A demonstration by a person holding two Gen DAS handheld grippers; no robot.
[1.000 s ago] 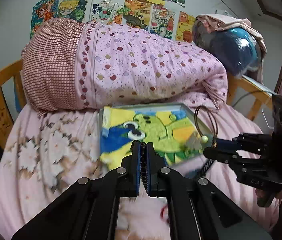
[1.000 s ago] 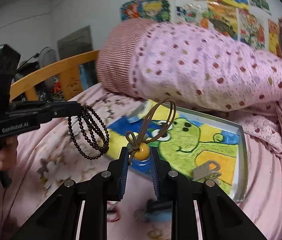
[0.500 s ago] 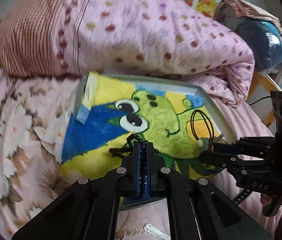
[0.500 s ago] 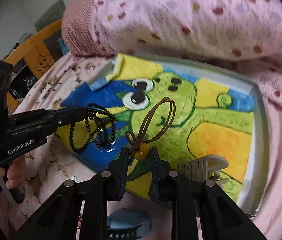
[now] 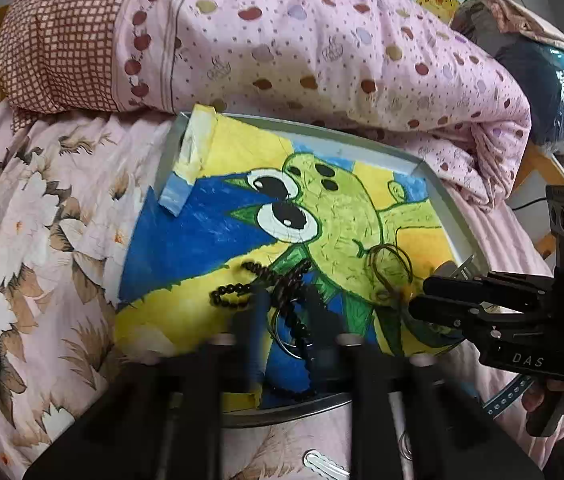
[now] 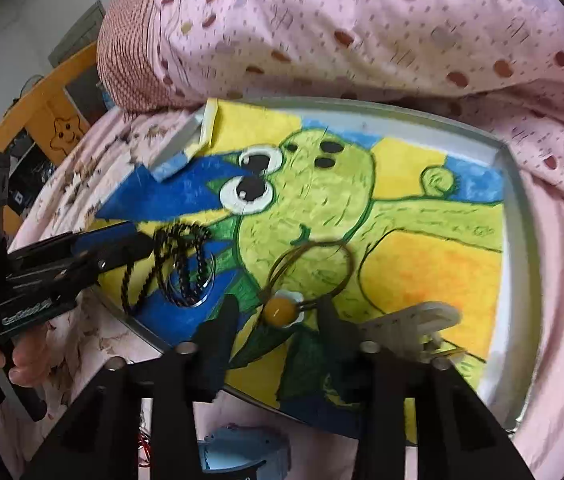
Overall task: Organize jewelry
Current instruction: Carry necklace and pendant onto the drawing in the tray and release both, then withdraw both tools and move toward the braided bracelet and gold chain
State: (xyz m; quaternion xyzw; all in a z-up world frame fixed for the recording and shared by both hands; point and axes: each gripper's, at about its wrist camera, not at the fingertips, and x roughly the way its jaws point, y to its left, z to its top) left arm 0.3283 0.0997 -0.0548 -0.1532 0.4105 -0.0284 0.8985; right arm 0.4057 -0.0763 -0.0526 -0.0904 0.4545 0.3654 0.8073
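Pink floral bed carries the tray; black bead bracelet lies on its drawing, partly blurred. Left tool spread apart over it; right tool apart around the cord bracelet.

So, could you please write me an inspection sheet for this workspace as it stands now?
Surface: metal tray lined with a frog drawing, resting on a floral bedsheet.
Job's things: black bead string draped onto the tray over a metal ring; brown cord loop with yellow bead lying on the drawing.
Clutter: pale hair clip in the tray; blue object and white clip on the sheet.
Grippers: left gripper open around the beads; right gripper open, yellow bead between its fingers.
Cables: thin dark cable at the far right of the left wrist view.
Surroundings: rolled pink quilt, wooden bed frame.
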